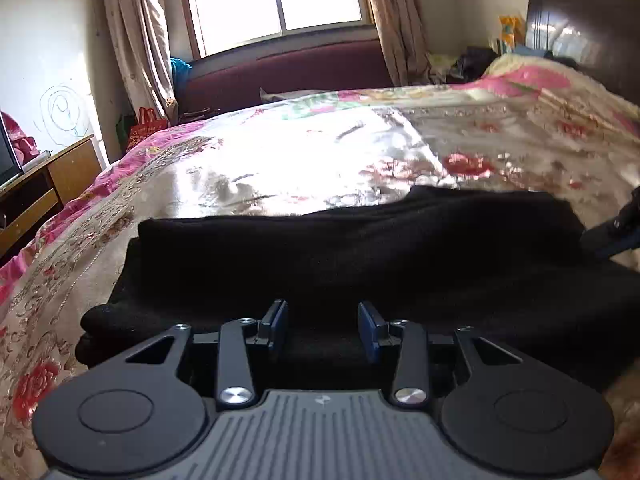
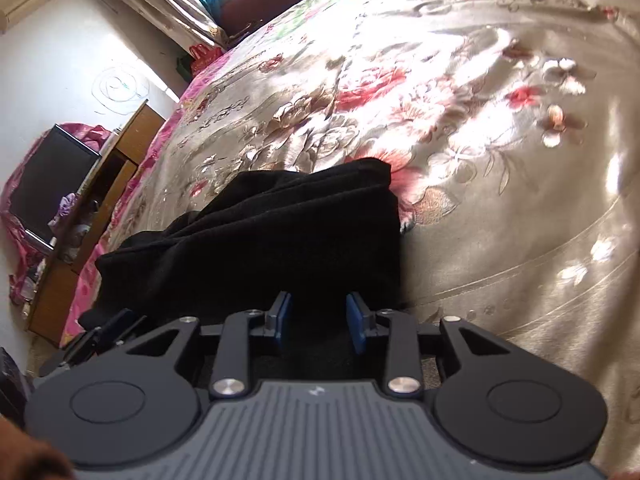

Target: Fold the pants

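Observation:
Black pants (image 1: 360, 256) lie folded in a thick stack on the floral bed cover (image 1: 280, 160). My left gripper (image 1: 323, 320) is open, its blue-padded fingers over the near edge of the stack, nothing between them. My right gripper (image 2: 319, 312) is open too, over the near end of the same pants (image 2: 280, 236). The right gripper's fingers also show at the right edge of the left wrist view (image 1: 618, 232), at the stack's right end. The left gripper shows at the lower left of the right wrist view (image 2: 108, 330).
The bed cover (image 2: 480, 160) spreads wide beyond the pants. A dark headboard (image 1: 580, 28) stands at the far right. A wooden cabinet (image 1: 44, 184) with a TV (image 2: 52, 184) stands left of the bed. A maroon sofa (image 1: 288, 72) sits under the window.

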`<state>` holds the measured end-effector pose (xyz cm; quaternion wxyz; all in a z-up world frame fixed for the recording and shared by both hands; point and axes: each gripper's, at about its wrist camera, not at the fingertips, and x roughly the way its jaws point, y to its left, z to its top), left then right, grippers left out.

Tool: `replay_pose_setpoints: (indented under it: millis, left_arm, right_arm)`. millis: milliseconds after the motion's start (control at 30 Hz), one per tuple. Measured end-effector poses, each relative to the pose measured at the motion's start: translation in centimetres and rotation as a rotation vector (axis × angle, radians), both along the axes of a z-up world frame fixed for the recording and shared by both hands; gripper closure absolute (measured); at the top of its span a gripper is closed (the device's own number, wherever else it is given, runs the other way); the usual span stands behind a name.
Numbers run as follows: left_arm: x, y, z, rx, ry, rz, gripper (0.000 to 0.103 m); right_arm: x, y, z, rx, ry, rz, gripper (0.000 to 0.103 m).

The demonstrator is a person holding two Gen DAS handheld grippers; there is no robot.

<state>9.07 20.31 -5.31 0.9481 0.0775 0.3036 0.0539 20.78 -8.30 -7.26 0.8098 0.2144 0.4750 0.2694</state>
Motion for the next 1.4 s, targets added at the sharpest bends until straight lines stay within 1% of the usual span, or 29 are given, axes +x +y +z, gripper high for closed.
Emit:
replay_pose_setpoints:
  millis: [67, 167, 200, 267, 333, 400, 433, 467, 533, 567, 600, 667, 733, 800, 867, 900, 967, 1000, 1033, 1067, 1100, 1167, 1200, 1267, 1300, 1367, 1400]
  left_arm:
    - [-0.4, -0.3, -0.3, 0.034, 0.01, -0.018, 0.05]
    - [0.2, -0.6, 0.1, 0.054, 0.024, -0.038, 0.047]
    - [0.5, -0.5, 0.6, 0.057, 0.025, -0.039, 0.046]
    - [1.1, -0.2, 1.0, 0.043, 0.029, -0.039, 0.046]
    - [1.7, 0.0, 1.2, 0.028, 0.034, -0.033, 0.046]
    - [1.9, 0.1, 1.4, 0.03, 0.041, -0.031, 0.046]
    - [1.9, 0.0, 1.5, 0.035, 0.042, -0.035, 0.046]
    - [1.9, -0.1, 1.6, 0.045, 0.044, -0.043, 0.046]
    - [2.0, -0.4, 1.7, 0.067, 0.048, -0.057, 0.046]
    - [2.1, -0.6, 1.7, 0.074, 0.05, -0.064, 0.046]
    - [2.3, -0.7, 1.6, 0.076, 0.051, -0.07, 0.046]
    - [2.6, -1.1, 1.5, 0.081, 0.054, -0.078, 0.046]
    - [2.7, -1.5, 1.5, 0.092, 0.054, -0.077, 0.046]
    - [2.5, -1.7, 1.4, 0.091, 0.056, -0.086, 0.046]
    - [2.5, -1.7, 1.2, 0.095, 0.057, -0.09, 0.046]
    - [2.6, -1.8, 1.2, 0.095, 0.059, -0.089, 0.046]
    - [2.7, -1.7, 1.1, 0.086, 0.065, -0.085, 0.046]
    - [2.8, -1.6, 1.1, 0.078, 0.067, -0.082, 0.046]
    - [2.9, -1.6, 1.1, 0.073, 0.069, -0.08, 0.046]
    - [3.0, -1.6, 1.1, 0.07, 0.071, -0.077, 0.046]
    - [3.0, -1.5, 1.1, 0.069, 0.073, -0.075, 0.046]
    - [3.1, -1.5, 1.0, 0.065, 0.076, -0.075, 0.046]
    - [3.2, -1.5, 0.9, 0.066, 0.077, -0.074, 0.046]
    - [3.3, -1.5, 0.8, 0.074, 0.085, -0.075, 0.046]
    - [3.2, -1.6, 0.8, 0.077, 0.084, -0.08, 0.046]
    - [2.9, -1.6, 0.8, 0.088, 0.089, -0.098, 0.045]
    - [2.9, -1.7, 0.7, 0.09, 0.09, -0.105, 0.045]
  right_arm:
    - [-0.3, -1.6, -0.6, 0.073, -0.01, 0.025, 0.067]
    - [-0.1, -3.9, -1.6, 0.196, 0.05, 0.024, 0.067]
    - [0.2, -4.3, -2.0, 0.243, 0.059, 0.024, 0.064]
    - [1.2, -4.1, -3.2, 0.311, 0.079, 0.028, 0.065]
    - [2.8, -3.2, -4.8, 0.365, 0.12, 0.033, 0.066]
    - [3.4, -3.7, -4.9, 0.37, 0.124, 0.051, 0.073]
    - [3.3, -4.4, -4.4, 0.36, 0.128, 0.055, 0.073]
    - [3.0, -5.2, -3.7, 0.341, 0.114, 0.061, 0.07]
    - [2.6, -6.2, -2.4, 0.262, 0.061, 0.065, 0.066]
    - [2.6, -6.3, -2.1, 0.237, 0.044, 0.073, 0.063]
    - [3.0, -6.2, -2.3, 0.236, 0.045, 0.085, 0.063]
    - [3.7, -5.4, -3.7, 0.271, 0.092, 0.085, 0.062]
    - [3.5, -5.2, -4.2, 0.264, 0.078, 0.096, 0.064]
    - [3.1, -6.6, -4.3, 0.276, 0.104, 0.101, 0.069]
    - [3.2, -7.7, -4.5, 0.302, 0.127, 0.094, 0.07]
    - [3.4, -8.0, -4.5, 0.303, 0.124, 0.095, 0.07]
    - [4.3, -7.5, -4.5, 0.303, 0.088, 0.098, 0.068]
    - [5.0, -7.0, -4.7, 0.325, 0.079, 0.103, 0.068]
    - [5.7, -6.3, -5.0, 0.355, 0.086, 0.116, 0.067]
    - [6.4, -5.4, -5.4, 0.388, 0.103, 0.14, 0.063]
    - [6.8, -4.8, -5.6, 0.405, 0.105, 0.163, 0.064]
    - [7.5, -3.6, -6.1, 0.416, 0.116, 0.167, 0.064]
    - [7.6, -3.1, -6.1, 0.42, 0.119, 0.174, 0.062]
    - [7.1, -3.6, -5.3, 0.409, 0.105, 0.214, 0.062]
    - [6.5, -4.4, -5.1, 0.417, 0.121, 0.215, 0.062]
    - [5.5, -6.0, -4.8, 0.465, 0.123, 0.228, 0.062]
    - [5.5, -6.0, -4.8, 0.476, 0.113, 0.234, 0.061]
